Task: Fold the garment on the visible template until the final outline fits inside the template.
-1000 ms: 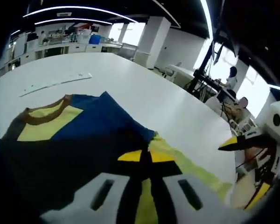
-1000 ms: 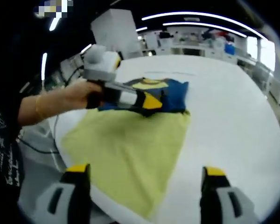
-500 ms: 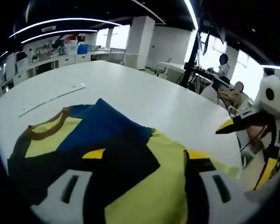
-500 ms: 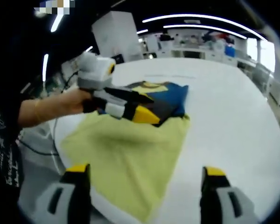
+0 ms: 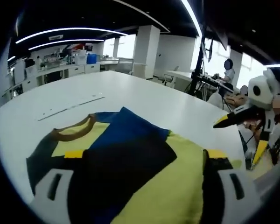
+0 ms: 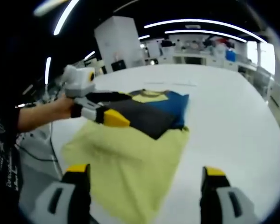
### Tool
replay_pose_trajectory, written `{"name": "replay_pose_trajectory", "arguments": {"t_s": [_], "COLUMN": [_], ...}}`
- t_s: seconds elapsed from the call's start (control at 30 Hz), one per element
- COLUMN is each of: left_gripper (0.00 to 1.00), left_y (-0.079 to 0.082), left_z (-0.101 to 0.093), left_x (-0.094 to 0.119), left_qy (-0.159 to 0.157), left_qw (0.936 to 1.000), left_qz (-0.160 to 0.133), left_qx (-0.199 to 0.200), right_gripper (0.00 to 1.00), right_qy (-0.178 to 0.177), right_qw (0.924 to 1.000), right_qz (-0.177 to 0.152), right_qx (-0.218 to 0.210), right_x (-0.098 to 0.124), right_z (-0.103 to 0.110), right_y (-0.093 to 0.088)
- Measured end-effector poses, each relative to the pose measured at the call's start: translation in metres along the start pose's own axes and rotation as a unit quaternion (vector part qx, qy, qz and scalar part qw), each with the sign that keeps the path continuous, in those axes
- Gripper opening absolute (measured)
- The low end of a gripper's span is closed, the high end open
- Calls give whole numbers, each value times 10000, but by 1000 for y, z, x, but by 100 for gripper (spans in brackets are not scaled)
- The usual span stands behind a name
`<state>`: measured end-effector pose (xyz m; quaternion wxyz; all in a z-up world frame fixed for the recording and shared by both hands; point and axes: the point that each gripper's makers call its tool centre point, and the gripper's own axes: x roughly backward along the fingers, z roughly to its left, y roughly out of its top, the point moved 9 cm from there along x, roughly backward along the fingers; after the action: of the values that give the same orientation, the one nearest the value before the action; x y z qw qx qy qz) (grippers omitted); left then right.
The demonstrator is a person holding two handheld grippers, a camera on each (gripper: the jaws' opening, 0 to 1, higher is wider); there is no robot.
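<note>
The garment (image 5: 126,149) lies folded on the white table (image 5: 144,98): blue and black panels, a yellow chest patch and a brown collar (image 5: 73,133) at its far end. A yellow-green cloth panel (image 6: 130,158) spreads from under the dark fold toward the table's near edge. My left gripper (image 5: 144,156) is open above the dark fold, with nothing between its fingers. In the right gripper view a hand holds that left gripper (image 6: 121,107) just left of the garment (image 6: 154,114). My right gripper (image 6: 145,170) is open over the yellow-green panel's near end, holding nothing.
A thin white strip (image 5: 70,108) lies on the table beyond the collar. The right gripper (image 5: 240,137) hangs at the table's right edge in the left gripper view. Desks, a pillar and seated people stand beyond the table (image 6: 233,112).
The left gripper, shut on the dark fabric a second ago, has opened, let the fold go and drawn back off the garment. The right gripper stayed open and nearly still.
</note>
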<state>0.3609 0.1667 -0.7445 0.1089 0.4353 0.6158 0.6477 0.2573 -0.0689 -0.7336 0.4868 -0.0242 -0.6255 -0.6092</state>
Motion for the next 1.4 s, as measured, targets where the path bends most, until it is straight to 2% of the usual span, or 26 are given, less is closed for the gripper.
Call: {"name": "replay_pose_trajectory", "arguments": {"t_s": [0.2, 0.33, 0.53, 0.73, 0.87, 1.0, 1.17, 1.3, 1.4], "left_gripper": [95, 90, 78, 65, 60, 52, 48, 37, 29], "left_y": [-5, -10, -20, -29, -38, -48, -57, -61, -73], "left_z": [17, 28, 46, 59, 67, 77, 89, 93, 104], "left_x": [25, 43, 69, 90, 106, 120, 134, 139, 144], "left_qy": [209, 304, 668, 844, 983, 1193, 1415, 1594, 1714], "left_qw": [9997, 9995, 9977, 9964, 9951, 9928, 9897, 9868, 9844], "left_qz": [51, -5, -31, -12, 2, 57, 40, 105, 136], "left_qx": [-120, 19, 79, 104, 122, 132, 201, 252, 363], "right_gripper": [99, 99, 98, 94, 90, 83, 70, 61, 54], "right_qy": [-24, -39, -79, -132, -185, -266, -305, -340, -408], "right_qw": [10000, 9999, 9997, 9992, 9983, 9973, 9969, 9967, 9964], "right_qz": [-30, -63, -32, -154, -257, -376, -529, -618, -636], "right_qx": [71, 78, 245, 339, 485, 576, 496, 412, 377], "right_x": [-5, -9, -15, -24, -27, -33, -40, -45, -51], "right_z": [-8, -16, -16, -27, -27, -36, -44, -49, -54], "right_y": [7, 12, 19, 27, 32, 37, 42, 44, 42]}}
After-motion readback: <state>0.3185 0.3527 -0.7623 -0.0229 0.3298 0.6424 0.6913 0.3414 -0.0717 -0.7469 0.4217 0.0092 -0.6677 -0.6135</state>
